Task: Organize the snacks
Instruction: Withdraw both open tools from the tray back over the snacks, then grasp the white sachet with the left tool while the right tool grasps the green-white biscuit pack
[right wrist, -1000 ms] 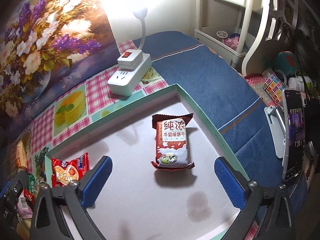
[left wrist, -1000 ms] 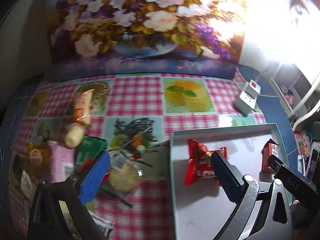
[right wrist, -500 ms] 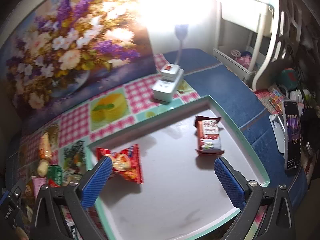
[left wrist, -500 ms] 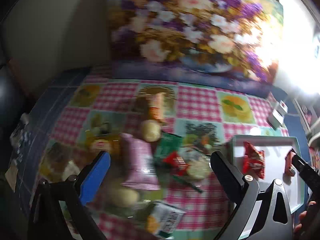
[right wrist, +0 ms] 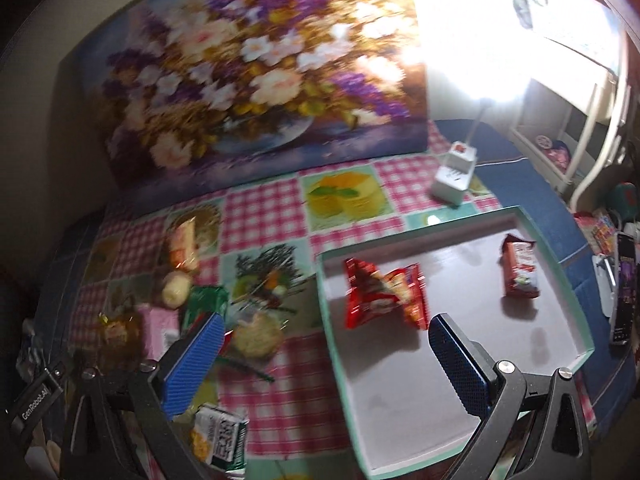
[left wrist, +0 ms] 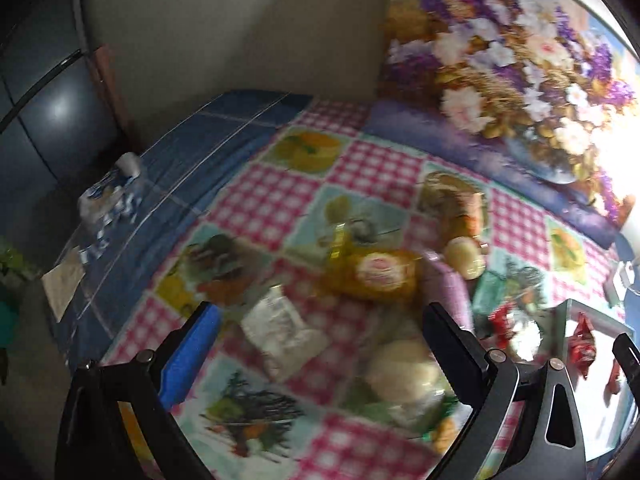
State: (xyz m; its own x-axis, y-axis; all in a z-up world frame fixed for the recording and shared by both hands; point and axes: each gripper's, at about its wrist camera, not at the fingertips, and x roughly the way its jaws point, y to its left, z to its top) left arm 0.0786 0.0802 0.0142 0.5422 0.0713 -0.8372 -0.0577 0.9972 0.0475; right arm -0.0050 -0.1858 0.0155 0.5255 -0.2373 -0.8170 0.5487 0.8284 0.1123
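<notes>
Both wrist views look down at a slant from above the table, past their own jaws, toward the flower painting at the back. The left view faces the loose snacks; the right takes in those and the tray, which the left catches at its right edge.

Shallow green-rimmed tray holding two red snack packets: a crumpled one near its left wall, a smaller one towards the right. Remaining wrapped snacks lie scattered on the checked cloth left of the tray.
</notes>
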